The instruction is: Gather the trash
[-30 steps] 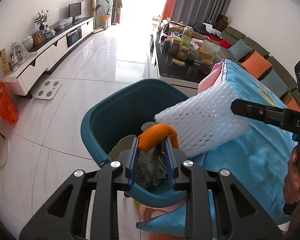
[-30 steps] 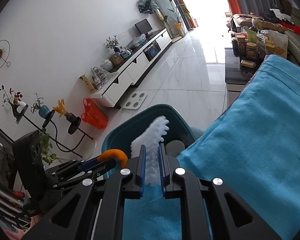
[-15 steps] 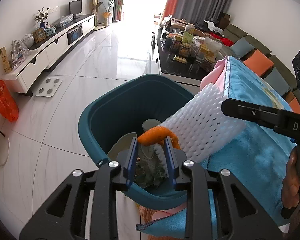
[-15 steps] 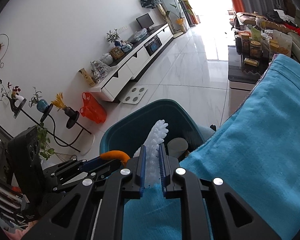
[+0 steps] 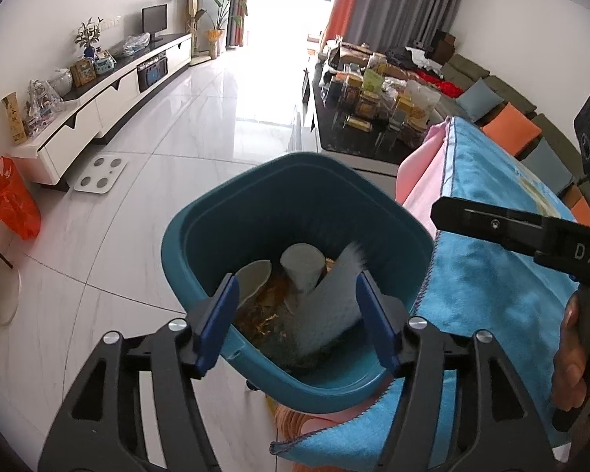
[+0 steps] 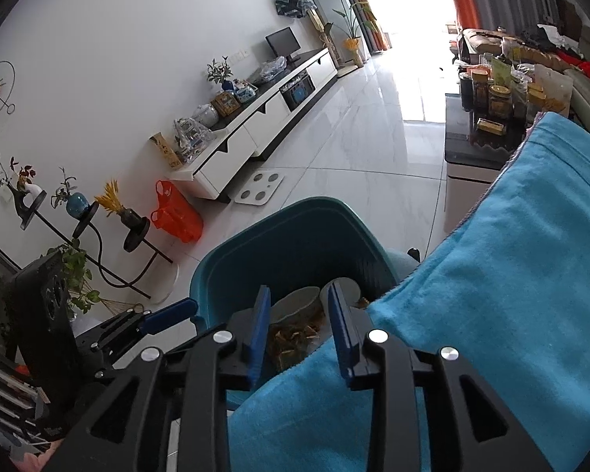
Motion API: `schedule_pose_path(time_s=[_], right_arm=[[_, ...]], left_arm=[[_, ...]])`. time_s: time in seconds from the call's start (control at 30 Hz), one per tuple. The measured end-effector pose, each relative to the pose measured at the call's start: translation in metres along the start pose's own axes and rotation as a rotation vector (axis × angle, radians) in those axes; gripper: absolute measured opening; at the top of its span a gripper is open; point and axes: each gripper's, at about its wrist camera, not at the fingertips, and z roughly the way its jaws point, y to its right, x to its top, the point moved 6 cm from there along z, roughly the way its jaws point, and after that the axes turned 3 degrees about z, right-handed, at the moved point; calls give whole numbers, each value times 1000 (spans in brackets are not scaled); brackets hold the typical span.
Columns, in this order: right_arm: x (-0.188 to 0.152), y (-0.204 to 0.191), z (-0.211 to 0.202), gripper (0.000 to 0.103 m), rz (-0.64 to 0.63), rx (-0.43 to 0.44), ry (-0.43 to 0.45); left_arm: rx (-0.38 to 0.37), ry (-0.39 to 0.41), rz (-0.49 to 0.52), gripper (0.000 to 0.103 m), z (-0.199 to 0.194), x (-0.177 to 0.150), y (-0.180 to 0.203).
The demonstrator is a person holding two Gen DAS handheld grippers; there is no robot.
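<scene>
Hovering over the teal bin [image 5: 200, 232], the left gripper [image 5: 297, 316] is spreading its jaws wide, and nothing is sitting between the blue pads [image 5: 218, 320] now. Just beyond and below those jaws, the white foam net [image 5: 328, 314] is lying inside the bin, leaning against its right-hand wall, with a pale paper cup [image 5: 301, 265] tipped over beside it and a second pale cup-like piece [image 5: 253, 277] to the left of that; orange scraps [image 5: 261, 316] are littering the bottom, though what they are is hard to tell. The right gripper [image 6: 299, 324] is opening its jaws too, more narrowly, and they are gripping nothing; through the gap we are looking down onto the same scraps and pale cups in the bin. Its right-hand finger is hanging over the edge of the blue towel [image 6: 511, 295] that is covering the desk to the right of both grippers, with a pink cloth [image 5: 424, 181] showing under it at the far corner. In the left wrist view, part of a hand [image 5: 570, 350] is showing at the right edge, wrapped round the right gripper's handle.
</scene>
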Motion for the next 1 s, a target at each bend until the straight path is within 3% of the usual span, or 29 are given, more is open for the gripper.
schedule_pose_path(time_s=[0.17,0.33,0.37,0.53,0.6,0.73,1.0], right_arm=[[-3,7,-24,33,-10,-11,51],[-17,18,-69,57,-37,-58,150],[-22,23,-81,65,-44,-83,178],[-49,49,-139,81,-45,-210,307],[-64,60,-163,93,-33,-272,363],[-91,77,-209,96,-23,-405,478],[-138,114,-273,96,57,-590,615]], left_arm=[[-20,54,8,75,-19,1,3],[-96,138,37,98,-48,2,24],[-109,156,43,97,-53,2,30],[-187,234,99,97,-74,-2,77],[-204,257,128,97,-77,-3,98],[-217,308,190,98,-82,-6,142],[-232,409,291,98,-92,-7,215]])
